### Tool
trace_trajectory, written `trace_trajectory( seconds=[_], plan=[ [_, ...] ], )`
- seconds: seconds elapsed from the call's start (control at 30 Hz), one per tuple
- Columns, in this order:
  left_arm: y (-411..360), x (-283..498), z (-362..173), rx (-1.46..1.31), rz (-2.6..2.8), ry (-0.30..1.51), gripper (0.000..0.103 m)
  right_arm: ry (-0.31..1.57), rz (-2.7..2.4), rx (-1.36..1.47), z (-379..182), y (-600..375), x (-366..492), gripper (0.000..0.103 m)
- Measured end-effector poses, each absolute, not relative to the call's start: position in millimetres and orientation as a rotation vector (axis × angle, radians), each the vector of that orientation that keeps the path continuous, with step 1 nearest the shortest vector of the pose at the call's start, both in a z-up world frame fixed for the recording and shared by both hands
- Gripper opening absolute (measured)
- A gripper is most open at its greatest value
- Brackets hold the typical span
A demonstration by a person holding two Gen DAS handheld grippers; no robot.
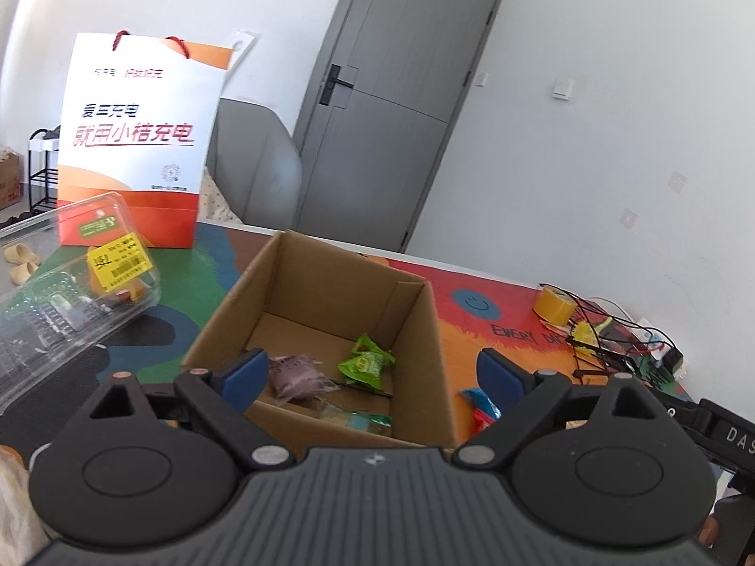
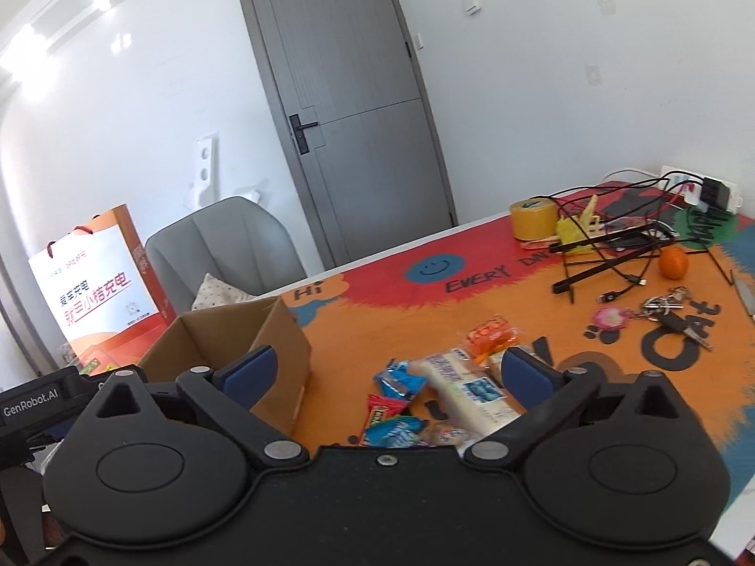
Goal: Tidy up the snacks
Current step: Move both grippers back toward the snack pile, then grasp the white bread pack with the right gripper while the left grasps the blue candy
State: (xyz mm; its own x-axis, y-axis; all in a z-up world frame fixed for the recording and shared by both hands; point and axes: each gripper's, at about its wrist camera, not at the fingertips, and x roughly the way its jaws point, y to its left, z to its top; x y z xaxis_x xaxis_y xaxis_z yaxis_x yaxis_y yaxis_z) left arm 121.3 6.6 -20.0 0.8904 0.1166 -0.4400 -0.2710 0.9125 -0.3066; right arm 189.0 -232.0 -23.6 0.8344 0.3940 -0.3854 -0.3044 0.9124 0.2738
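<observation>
1. The cardboard box (image 1: 330, 330) is my target bin. It sits open-topped on the colourful mat (image 2: 472, 311), flaps up, and already holds 3 wrapped snacks: a green packet (image 1: 365, 363), a purple packet (image 1: 297, 372) and a pale one with a green end (image 1: 354, 420) near the front wall.
2. The loose snacks (image 2: 424, 401) wait in a heap just right of the box. I see a long white pack (image 2: 467, 387), an orange packet (image 2: 490, 332) behind it, blue wrappers (image 2: 394, 377) and a red one (image 2: 384, 408). They lie close to the box, which I judge keeps each transfer short.
3. My left gripper (image 1: 373, 372) hangs over the front of the box, jaws wide and nothing between the blue pads. I read that as a drop completed, though I cannot confirm it.
4. My right gripper (image 2: 387, 372) points at the heap, jaws spread wide and empty, framing the blue wrappers and the white pack. It looks set up for the next pick.
5. Further out, a clear plastic tray (image 1: 71, 302) and an orange-and-white paper bag (image 1: 137, 141) stand left of the box. A tape roll (image 2: 533, 219), cables (image 2: 613, 245), an orange fruit (image 2: 672, 262) and keys (image 2: 670, 311) clutter the far right, well apart from the snacks.
</observation>
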Motion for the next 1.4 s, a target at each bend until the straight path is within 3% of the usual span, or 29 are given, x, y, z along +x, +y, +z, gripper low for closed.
trace_trajectory(
  seconds=[0.97, 1.03, 1.27, 1.4],
  plan=[
    [-79, 130, -39, -0.228, 0.028, 0.519, 0.091, 0.653, 0.322, 0.206, -86, -265, 193, 0.099],
    [-80, 130, -41, -0.232, 0.019, 0.523, 0.089, 0.680, 0.327, 0.202, -94, -262, 196, 0.095],
    [-86, 138, -52, -0.243, -0.013, 0.567, 0.068, 0.714, 0.328, 0.181, -116, -251, 201, 0.078],
    [-92, 144, -59, -0.241, -0.029, 0.594, 0.062, 0.710, 0.348, 0.183, -116, -254, 201, 0.049]
  ],
)
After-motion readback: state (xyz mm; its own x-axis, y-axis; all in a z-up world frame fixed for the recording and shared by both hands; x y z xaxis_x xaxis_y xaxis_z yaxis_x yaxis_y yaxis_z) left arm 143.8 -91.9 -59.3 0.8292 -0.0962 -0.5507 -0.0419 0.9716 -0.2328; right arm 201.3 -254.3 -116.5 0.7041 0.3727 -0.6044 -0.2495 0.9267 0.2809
